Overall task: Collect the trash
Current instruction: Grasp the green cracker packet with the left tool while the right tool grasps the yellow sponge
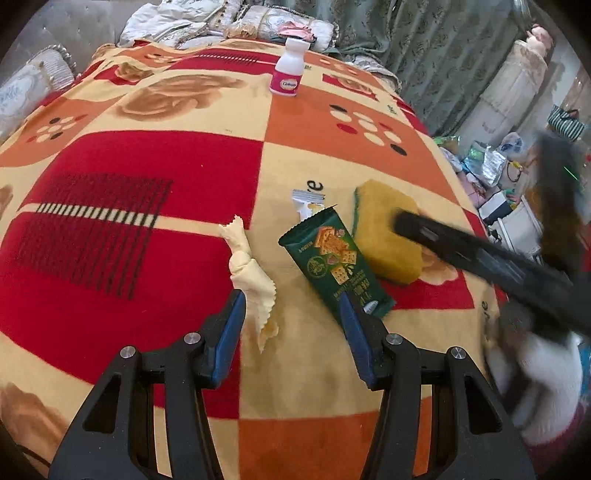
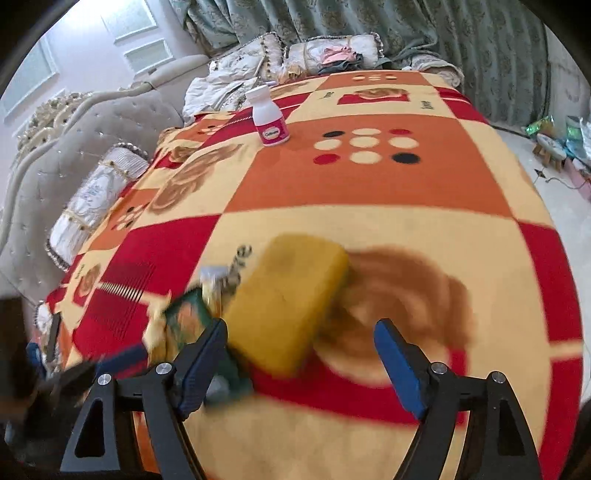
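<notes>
On a patterned blanket [image 1: 147, 177] lie a green cracker wrapper [image 1: 332, 262], a pale yellow candy wrapper [image 1: 251, 273], a small white wrapper [image 1: 306, 203] and a yellow sponge [image 1: 388, 229]. A white bottle with a pink label [image 1: 288, 68] stands far back. My left gripper [image 1: 293, 310] is open and empty; the candy wrapper is by its left finger and the cracker wrapper by its right. My right gripper [image 2: 301, 343] is open and empty just short of the sponge [image 2: 288, 299], blurred. The cracker wrapper [image 2: 186, 317] and the bottle [image 2: 267, 118] also show in the right wrist view.
Pillows and bedding [image 1: 207, 22] lie at the far end, with a padded headboard [image 2: 74, 147] at left. Green curtains [image 2: 406, 29] hang behind. Bags and clutter [image 1: 491, 166] sit on the floor beyond the blanket's right edge.
</notes>
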Tool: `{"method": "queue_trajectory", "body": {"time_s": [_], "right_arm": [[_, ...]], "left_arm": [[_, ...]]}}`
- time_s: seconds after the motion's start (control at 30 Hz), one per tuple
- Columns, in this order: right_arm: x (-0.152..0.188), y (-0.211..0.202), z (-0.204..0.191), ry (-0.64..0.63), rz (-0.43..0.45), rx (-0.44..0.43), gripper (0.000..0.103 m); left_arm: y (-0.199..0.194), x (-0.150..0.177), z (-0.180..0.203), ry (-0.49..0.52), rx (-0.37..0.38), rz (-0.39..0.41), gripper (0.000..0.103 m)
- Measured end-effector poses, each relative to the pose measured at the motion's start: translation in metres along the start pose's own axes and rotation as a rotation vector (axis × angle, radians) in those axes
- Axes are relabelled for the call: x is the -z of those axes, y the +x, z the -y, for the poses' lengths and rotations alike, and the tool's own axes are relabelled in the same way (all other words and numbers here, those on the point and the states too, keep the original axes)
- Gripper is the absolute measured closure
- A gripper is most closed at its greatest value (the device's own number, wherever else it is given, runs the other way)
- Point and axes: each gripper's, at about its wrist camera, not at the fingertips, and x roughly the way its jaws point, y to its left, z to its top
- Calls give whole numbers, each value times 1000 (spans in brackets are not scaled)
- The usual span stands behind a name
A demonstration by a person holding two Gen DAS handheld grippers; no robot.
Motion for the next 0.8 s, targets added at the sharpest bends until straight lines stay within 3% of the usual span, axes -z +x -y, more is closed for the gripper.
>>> {"method": "queue_trajectory", "body": {"time_s": [0.17,0.23,0.3,0.4,0.6,0.73,0.8], "right_arm": [[-19,36,-13,3,-61,9,23],[-16,41,-10,-16,-75,43,33],[-10,31,0,-23,-54,15,42],[1,6,19,-47,-45,44,43],[30,-40,62,-26,-34,66,43],[44,-50,73,-21,-34,67,43],[49,-49,75,-16,-40,57,42]], "left_arm": [[3,2,5,-19,36,-15,51],[5,1,11,-16,51,-16,51],[10,-1,20,-10,49,-11,51],[21,-6,28,-28,-12,4,51],[48,-15,35,-84,-58,4,51],[55,-15,46,-41,-122,25,50],[54,-14,47,-26,-110,15,52]]}}
